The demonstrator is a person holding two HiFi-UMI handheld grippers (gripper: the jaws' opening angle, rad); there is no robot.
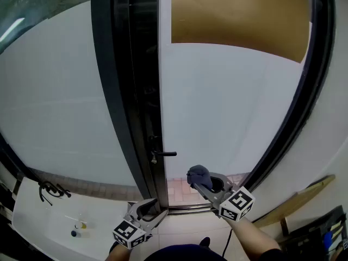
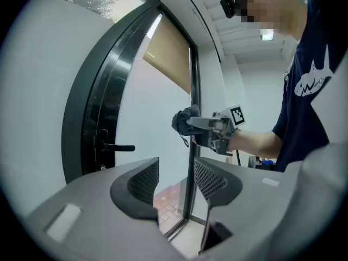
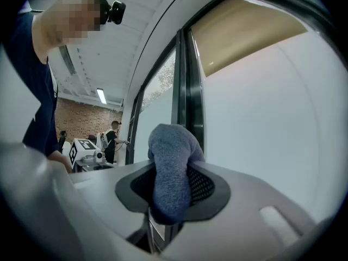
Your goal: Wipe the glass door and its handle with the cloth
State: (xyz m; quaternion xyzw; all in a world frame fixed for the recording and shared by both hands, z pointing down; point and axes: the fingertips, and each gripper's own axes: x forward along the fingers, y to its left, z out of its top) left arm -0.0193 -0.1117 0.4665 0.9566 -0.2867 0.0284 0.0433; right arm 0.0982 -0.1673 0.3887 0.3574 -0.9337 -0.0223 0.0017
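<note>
A frosted glass door [image 1: 228, 107] in a black frame fills the head view, with a black lever handle [image 1: 163, 154] at its left edge. My right gripper [image 1: 202, 179] is shut on a bunched blue-grey cloth [image 1: 198, 174], held just right of and below the handle, a short way off the glass. In the right gripper view the cloth [image 3: 171, 173] sticks up between the jaws. My left gripper [image 1: 148, 213] hangs low near the door's foot, open and empty. The left gripper view shows the handle [image 2: 115, 147], the cloth [image 2: 185, 122] and the open left gripper [image 2: 174, 182].
A tan roller blind [image 1: 239, 15] covers the door's top. A second frosted pane [image 1: 54, 97] stands to the left. Red paving [image 1: 182, 189] shows under the glass. A wooden plank [image 1: 296, 200] leans at the right. Cables [image 1: 50, 190] and small bottles [image 1: 77, 227] lie on a white surface, lower left.
</note>
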